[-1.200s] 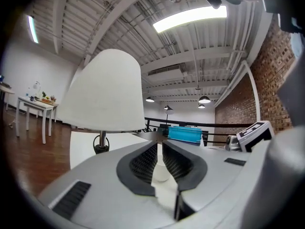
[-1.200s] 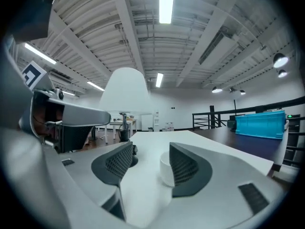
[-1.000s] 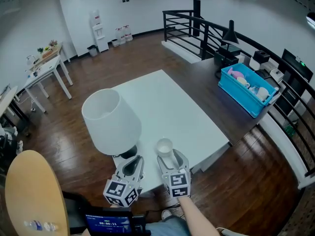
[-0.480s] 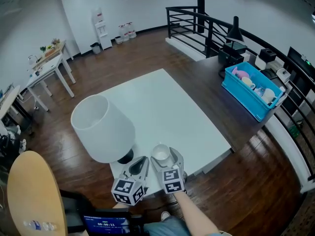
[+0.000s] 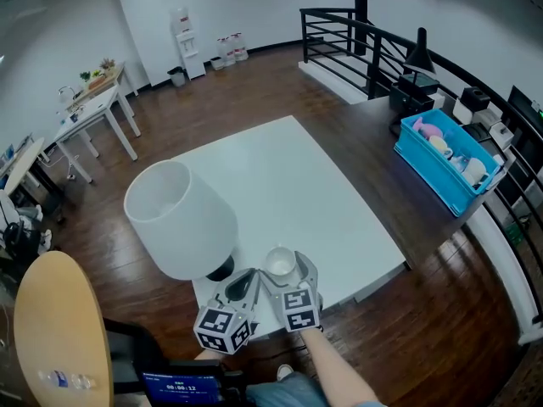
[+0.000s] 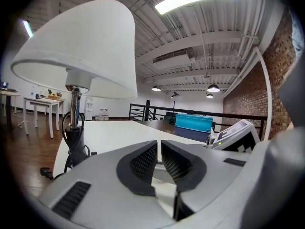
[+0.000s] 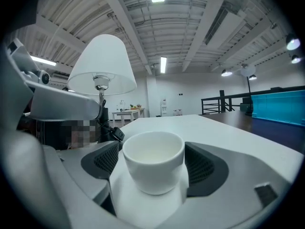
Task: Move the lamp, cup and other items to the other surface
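two grippers sit low at the near edge of the white table (image 5: 297,181), side by side. furthest left, the lamp (image 5: 181,220) stands upright on the near left corner, its big white shade over a dark stem and base with the cord looped round it. just right of that base is the left gripper (image 5: 244,279), its jaws having just been closing, now all but together with only a thin slit and nothing in it. next comes the right gripper (image 5: 281,270), its jaws having just been opening, now spread wide. the white cup (image 5: 280,261) stands upright on the table between them, with neither pad touching it. well off to the right, a blue bin (image 5: 447,175) rests on a dark surface.
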Demonstrator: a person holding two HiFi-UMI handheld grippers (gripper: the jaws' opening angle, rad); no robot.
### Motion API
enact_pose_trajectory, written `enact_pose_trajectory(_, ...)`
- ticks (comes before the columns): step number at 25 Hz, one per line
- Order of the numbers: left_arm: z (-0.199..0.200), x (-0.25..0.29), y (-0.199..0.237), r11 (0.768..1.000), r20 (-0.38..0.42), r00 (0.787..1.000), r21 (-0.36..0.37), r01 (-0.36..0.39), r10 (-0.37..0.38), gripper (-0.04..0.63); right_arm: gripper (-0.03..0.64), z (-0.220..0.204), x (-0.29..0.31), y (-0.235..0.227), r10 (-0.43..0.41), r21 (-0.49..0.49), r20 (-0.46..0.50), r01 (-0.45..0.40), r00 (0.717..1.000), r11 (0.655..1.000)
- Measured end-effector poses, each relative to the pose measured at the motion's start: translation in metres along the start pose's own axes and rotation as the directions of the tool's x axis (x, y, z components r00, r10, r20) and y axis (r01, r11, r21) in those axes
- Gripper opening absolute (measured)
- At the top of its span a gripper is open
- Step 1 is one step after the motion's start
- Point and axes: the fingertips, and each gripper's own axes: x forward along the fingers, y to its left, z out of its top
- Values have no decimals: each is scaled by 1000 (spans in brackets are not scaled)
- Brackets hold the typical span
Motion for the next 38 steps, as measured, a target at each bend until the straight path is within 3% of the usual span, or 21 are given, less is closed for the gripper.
enact_pose_trajectory(7,0,-10,9,999,-7,999,3,-32,32,26,451,-13,14,-1,13,-13,-60,-14,998,1000)
enact_pose_trajectory(9,0,-13,12,999,-8,999,6,-41,41,28,389,-14,14,-3,15,-11,-53,-16,998,1000)
enact_pose_trajectory(14,-4,-21,17,998,-8,998,1,-58,58,27,382,-14,7,2,27,-20,-40,-28,999,999)
enact_pose_trajectory(22,-4,-36,14,998,9,998,-3,-69,69,28,380,-5,-9,29,82,-34,0,-82,997,996)
enact_pose_trajectory(27,-9,-61,26,992,26,992,-19,-124,125,28,380,5,-15,70,169,-76,27,-166,985,983)
enact_pose_trajectory(33,-19,-115,67,968,42,968,-45,-245,247,28,380,12,-7,144,285,-116,35,-279,958,953)
enact_pose_trajectory(38,-27,-173,110,923,64,923,-91,-373,380,26,382,16,2,219,418,-156,29,-409,908,899)
